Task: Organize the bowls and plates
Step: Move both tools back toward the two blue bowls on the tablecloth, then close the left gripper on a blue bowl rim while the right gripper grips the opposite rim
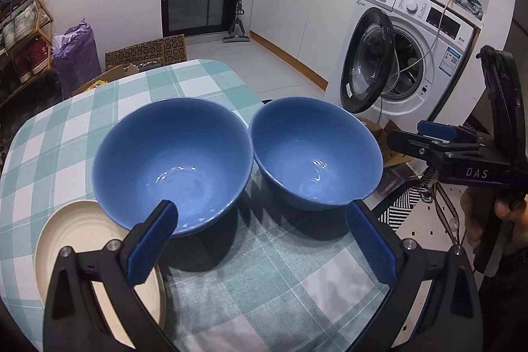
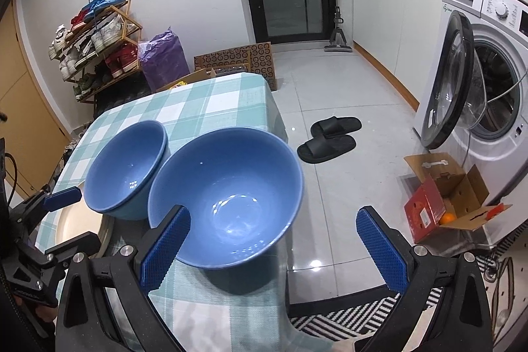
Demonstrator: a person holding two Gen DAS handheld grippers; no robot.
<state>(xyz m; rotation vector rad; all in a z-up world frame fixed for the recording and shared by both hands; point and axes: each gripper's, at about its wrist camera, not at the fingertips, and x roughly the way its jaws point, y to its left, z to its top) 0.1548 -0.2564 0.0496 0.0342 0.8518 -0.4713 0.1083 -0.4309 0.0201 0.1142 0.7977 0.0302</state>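
Note:
Two blue bowls stand side by side on the checked tablecloth (image 1: 231, 292). The left bowl (image 1: 171, 164) is next to a cream plate (image 1: 76, 233). The right bowl (image 1: 316, 154) sits near the table's right edge. My left gripper (image 1: 262, 216) is open just short of both bowls, its left finger overlapping the left bowl's near rim. My right gripper (image 2: 274, 216) is open behind the right bowl (image 2: 227, 190), its left pad (image 2: 165, 249) in front of that rim. The left bowl (image 2: 127, 167), the plate (image 2: 79, 223) and the left gripper (image 2: 89, 215) show at the left.
A washing machine (image 2: 488, 78) with its door open stands to the right. A cardboard box (image 2: 442, 200) holding an orange, black slippers (image 2: 326, 137) and a striped mat (image 2: 330, 322) lie on the floor. A shoe rack (image 2: 95, 38) and a purple bag (image 2: 161, 55) are beyond the table.

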